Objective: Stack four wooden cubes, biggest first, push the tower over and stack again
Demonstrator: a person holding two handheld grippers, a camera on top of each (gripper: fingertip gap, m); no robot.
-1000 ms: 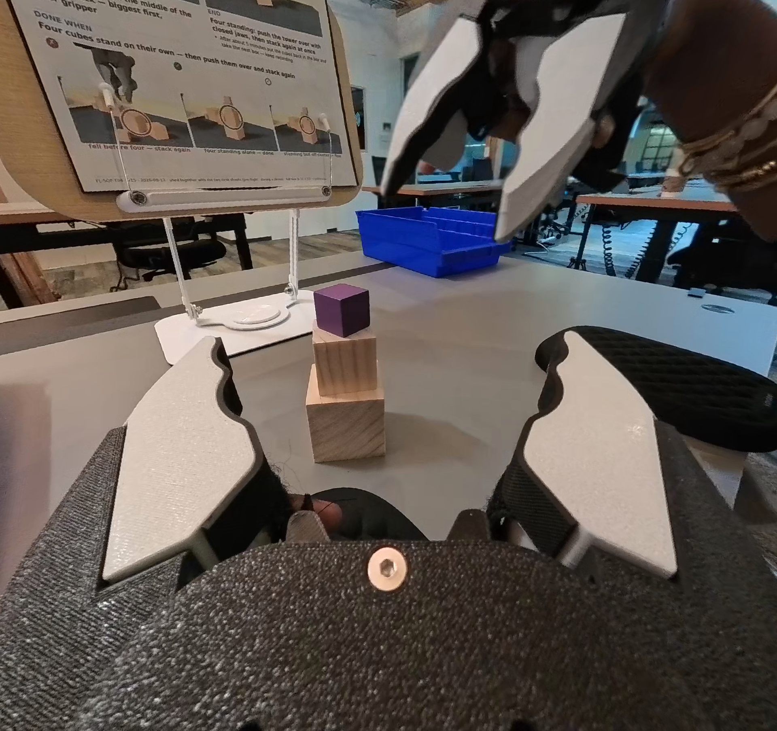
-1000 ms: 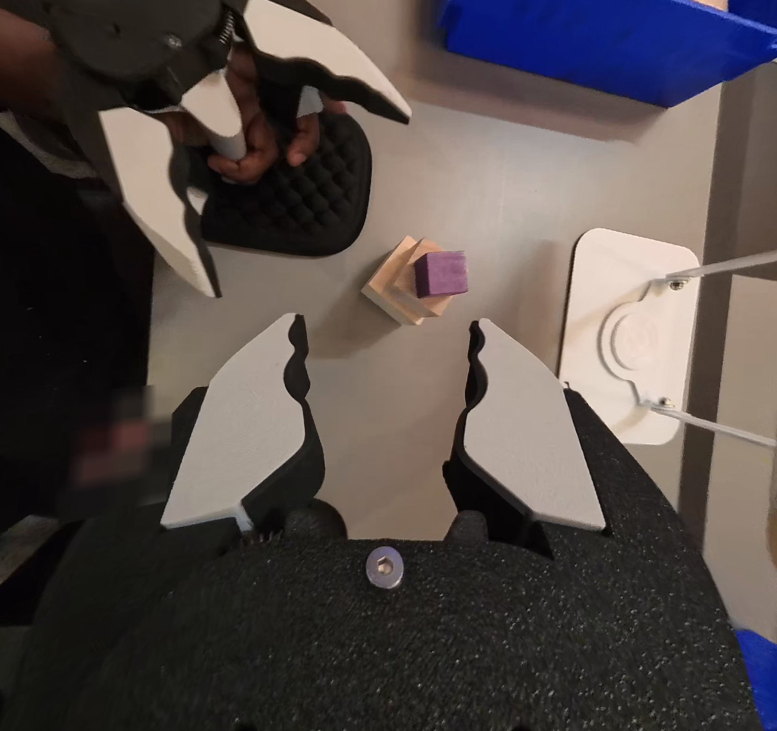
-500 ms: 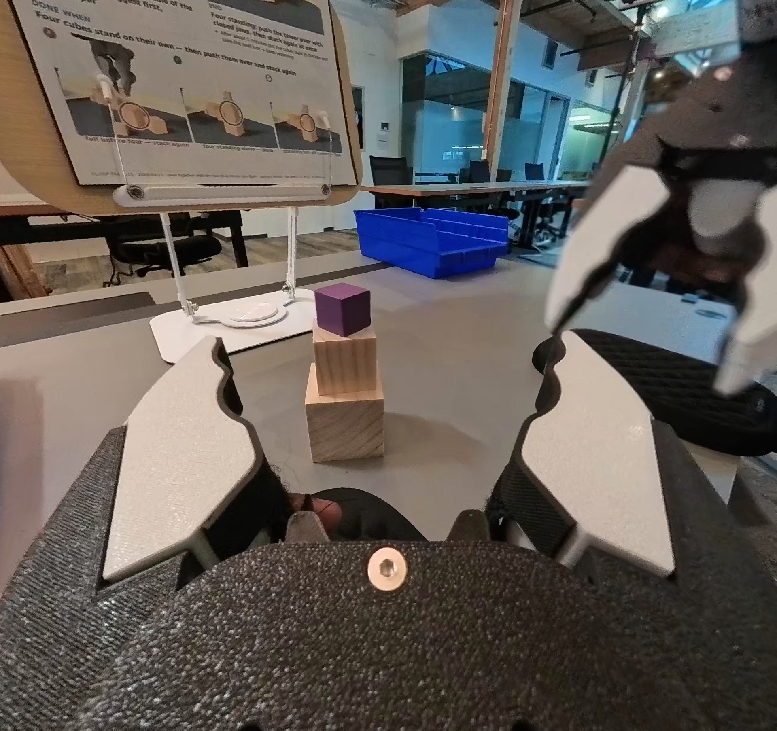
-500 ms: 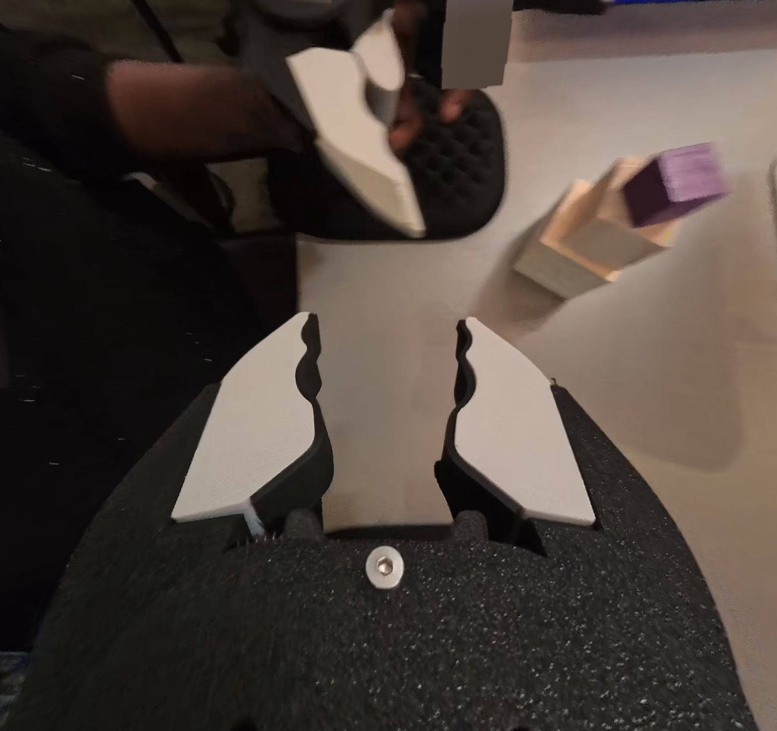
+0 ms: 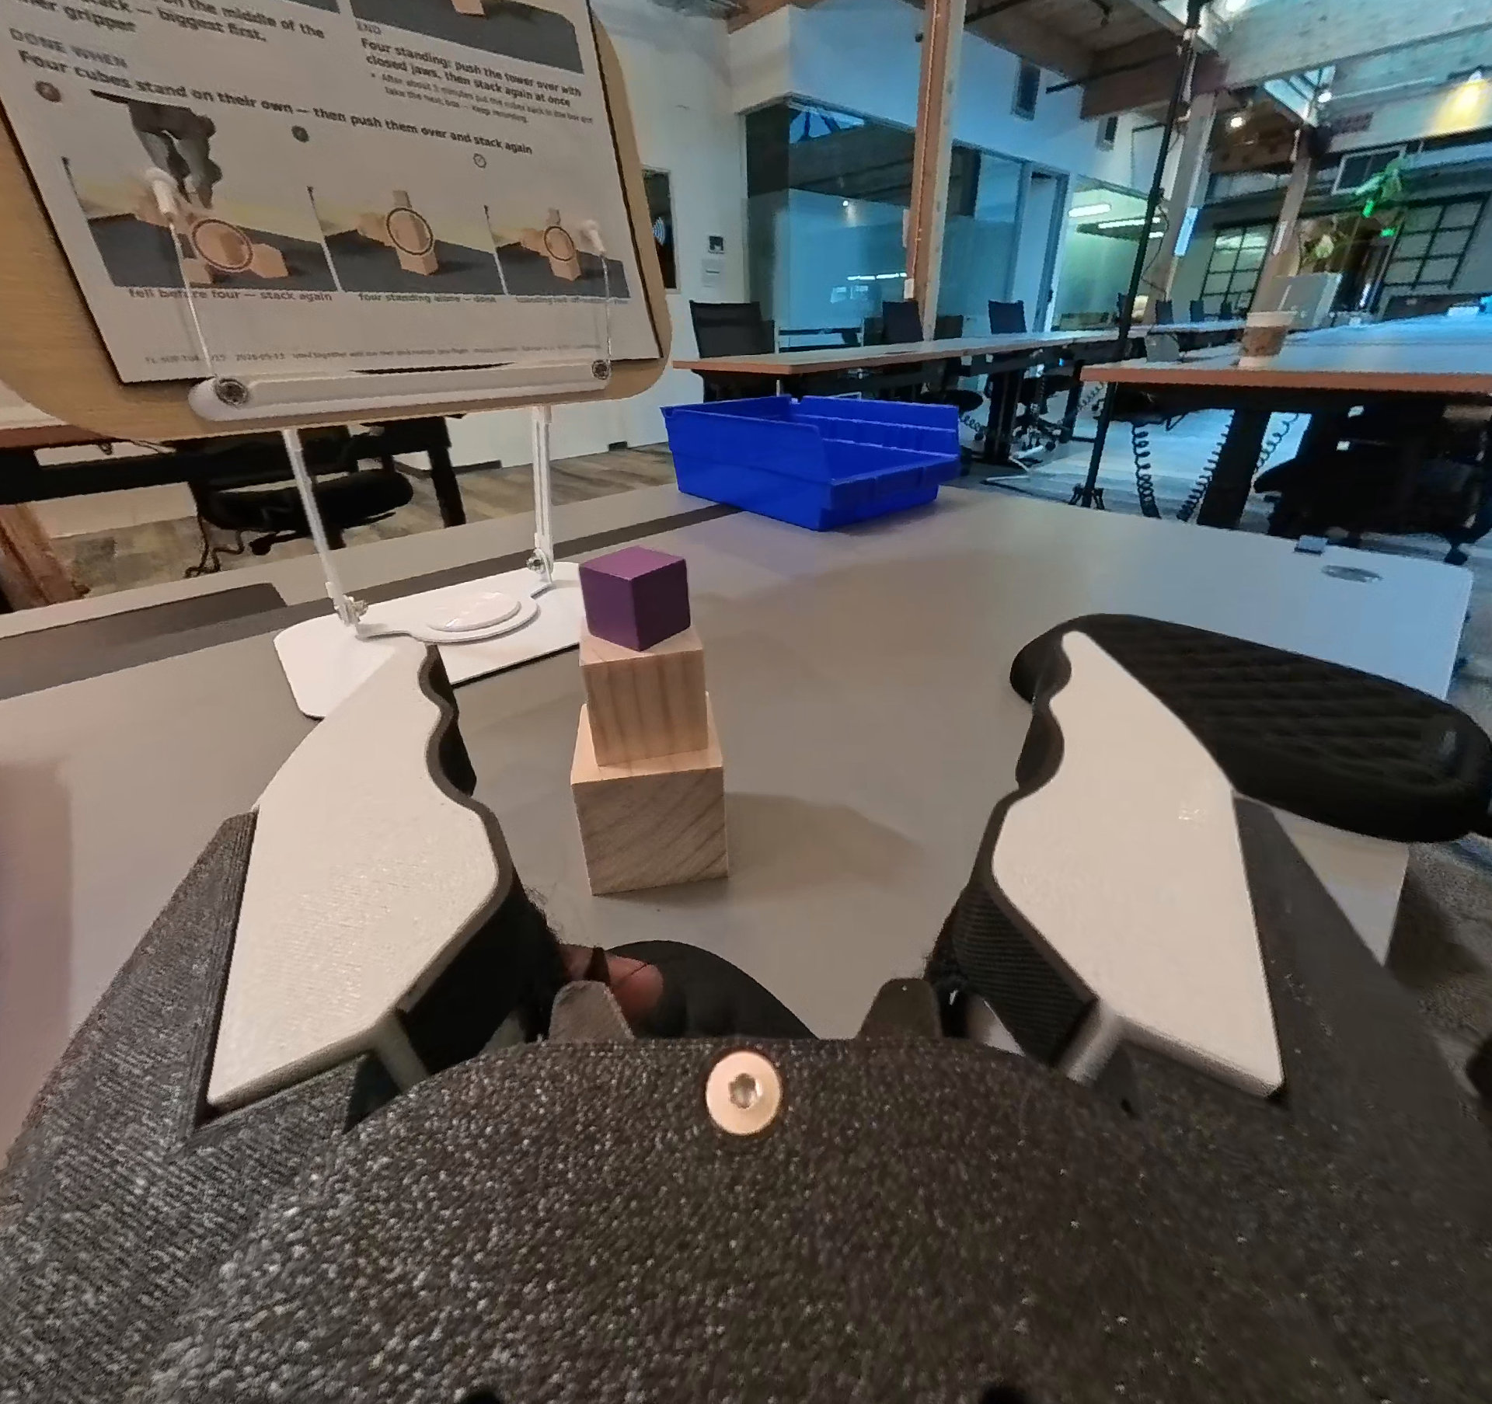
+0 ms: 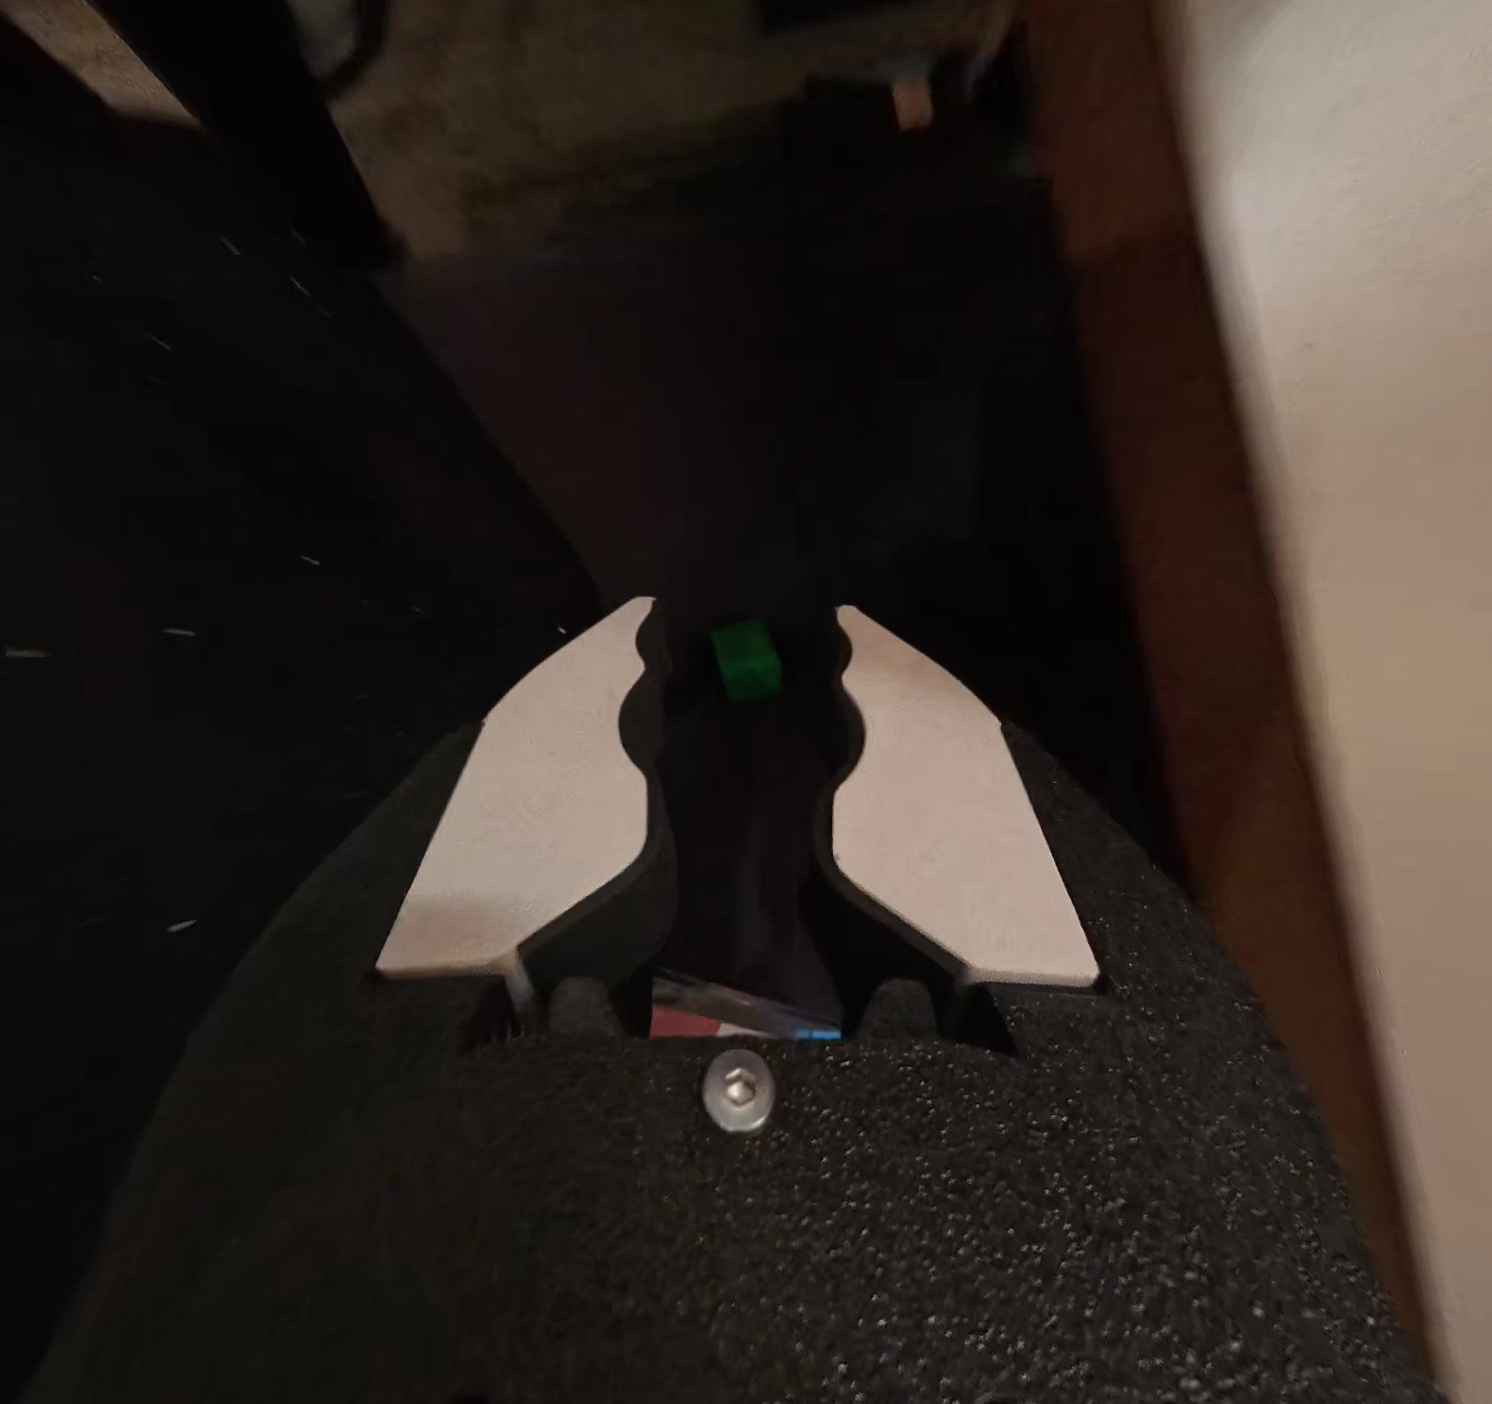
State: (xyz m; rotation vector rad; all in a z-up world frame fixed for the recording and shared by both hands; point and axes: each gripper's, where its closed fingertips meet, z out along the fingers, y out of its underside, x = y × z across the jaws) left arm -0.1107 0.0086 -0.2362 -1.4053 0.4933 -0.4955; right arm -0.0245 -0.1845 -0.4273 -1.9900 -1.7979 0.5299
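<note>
Right wrist view: dark and motion-blurred; most of the surroundings could not be made out. The right gripper (image 6: 743, 622) had its fingers (image 6: 565, 760) part-way apart, with a small green cube (image 6: 744, 659) seen between the tips; gaps showed on both sides of it, so the pads did not press it, and what it rested on was lost in shadow. To the right of the fingers ran a pale tabletop (image 6: 1332, 477) edge with a brown band, blurred. Left wrist view: sharp and well lit. The left gripper (image 5: 731, 655) had its fingers (image 5: 363, 840) spread wide, grasping nothing. Between and just beyond them, apart from both, stood a stack: a purple cube (image 5: 634, 597) on a smaller wooden cube (image 5: 642, 695) on a larger wooden cube (image 5: 650, 820). Behind the right-hand finger lay a black padded mat (image 5: 1292, 736), partly hidden by it. Beyond the left-hand finger stood a white stand (image 5: 420, 631) carrying an instruction sheet (image 5: 307, 154), cut off at the top. Farther ahead sat a blue bin (image 5: 807, 461). Neither view showed the other gripper; only the right one showed the green cube, only the left one the stack.
</note>
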